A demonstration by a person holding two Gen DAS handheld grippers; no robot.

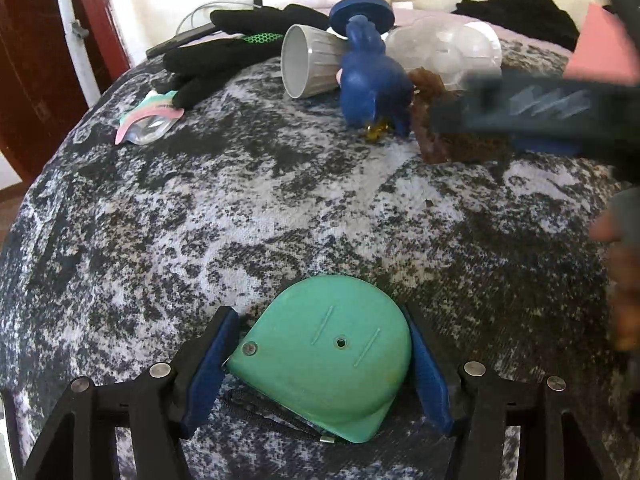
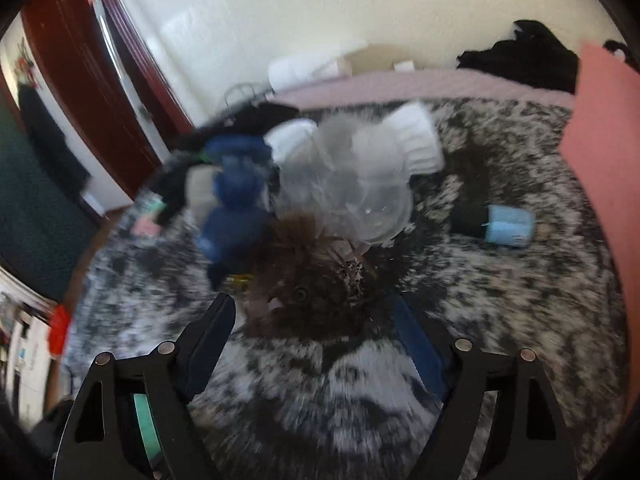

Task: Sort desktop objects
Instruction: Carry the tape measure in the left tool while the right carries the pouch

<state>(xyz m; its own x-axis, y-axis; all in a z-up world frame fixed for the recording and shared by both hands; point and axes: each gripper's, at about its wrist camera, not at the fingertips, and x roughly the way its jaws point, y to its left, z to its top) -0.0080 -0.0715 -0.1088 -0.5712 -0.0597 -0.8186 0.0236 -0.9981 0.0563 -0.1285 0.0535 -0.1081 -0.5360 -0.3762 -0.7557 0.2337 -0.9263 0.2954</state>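
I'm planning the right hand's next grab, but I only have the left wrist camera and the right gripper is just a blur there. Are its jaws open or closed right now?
Observer: Open. The right gripper has its fingers spread wide.
Operator: What is in front of it?
Observer: A brown furry item lies on the patterned cloth between the fingertips. Neither finger visibly touches it.
Operator: Is there anything to its right that I can't see?
Observer: Yes. A black tube with a light blue cap lies on its side on the cloth, apart from the pile.
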